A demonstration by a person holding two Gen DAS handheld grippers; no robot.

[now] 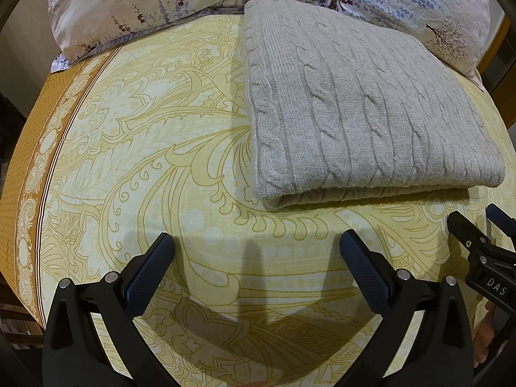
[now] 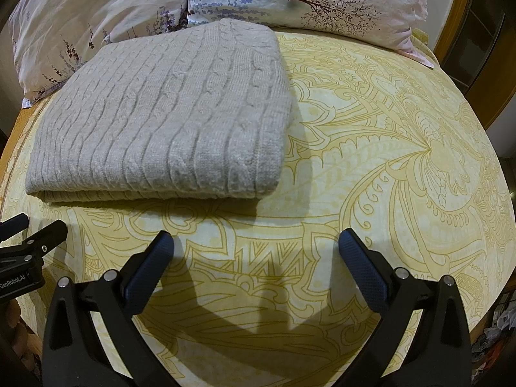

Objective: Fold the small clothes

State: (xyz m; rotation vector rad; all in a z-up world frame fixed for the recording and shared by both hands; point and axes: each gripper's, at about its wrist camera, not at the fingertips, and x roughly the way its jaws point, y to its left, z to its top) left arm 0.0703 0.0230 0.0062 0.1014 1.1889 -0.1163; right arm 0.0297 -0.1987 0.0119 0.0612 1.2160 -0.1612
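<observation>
Two pillows (image 1: 135, 6) behind folded grey sweater (image 1: 361, 106), patterned bedsheet (image 1: 161, 148), left tongs (image 1: 256, 248) and right tongs (image 2: 256, 248) spread, empty.

Both grippers share one build: matte black plastic arms that taper forward, each pinned with round silver screws. The left gripper (image 1: 257, 242) carries dark blue fingers (image 1: 151, 272) with a fine dimpled grip texture, as does the right gripper (image 2: 256, 242). Seen from the side, one body reads "DAS", the other "GenRobot.AI", in white letters.
</observation>
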